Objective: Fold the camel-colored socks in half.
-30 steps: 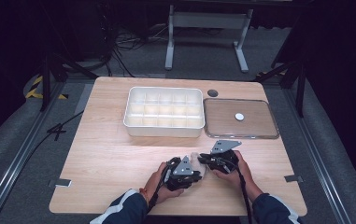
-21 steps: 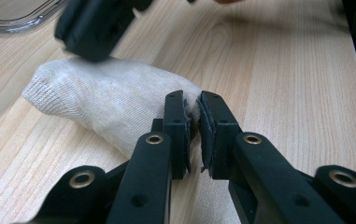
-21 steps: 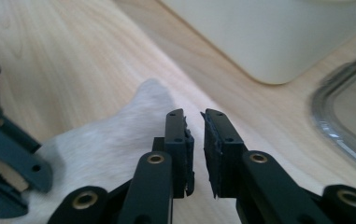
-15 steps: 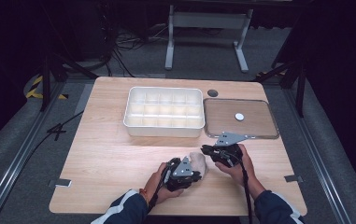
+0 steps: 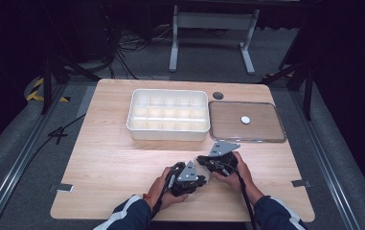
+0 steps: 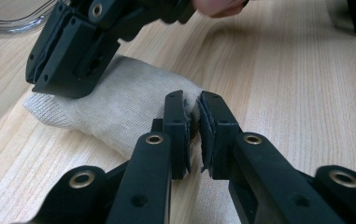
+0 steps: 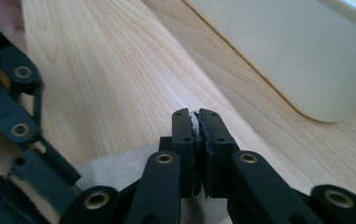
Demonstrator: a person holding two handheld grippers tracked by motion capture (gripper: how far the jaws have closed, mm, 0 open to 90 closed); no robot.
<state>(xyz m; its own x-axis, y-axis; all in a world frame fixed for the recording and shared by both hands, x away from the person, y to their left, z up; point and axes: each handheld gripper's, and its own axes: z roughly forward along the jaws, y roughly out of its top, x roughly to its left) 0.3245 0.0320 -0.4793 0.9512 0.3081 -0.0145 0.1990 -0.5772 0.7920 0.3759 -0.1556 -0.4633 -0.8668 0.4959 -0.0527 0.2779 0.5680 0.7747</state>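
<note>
A beige knitted cloth (image 6: 119,107) lies bunched on the wooden table (image 5: 113,158), near its front edge between the two hands. My left gripper (image 6: 193,105) is shut on one fold of it, and a strip of fabric shows between the pads. In the high view the left gripper (image 5: 200,180) points right. My right gripper (image 7: 196,114) has just been closing and now pinches a pale edge of the cloth (image 7: 115,175) between its pads. From the left gripper view, the right gripper (image 6: 56,86) presses down on the cloth's far end. In the high view the right gripper (image 5: 203,159) points left.
A white compartment tray (image 5: 168,128) stands at the middle back, and its wall (image 7: 283,56) is close beyond the right gripper. Beside it on the right lies a clear lid (image 5: 247,136) with a small white disc (image 5: 245,120) on it. A dark round hole (image 5: 218,95) sits behind it.
The right gripper has shifted slightly away from the person and then back toward the left one. Less of the cloth shows between the two grippers. The left hand has stayed put.
</note>
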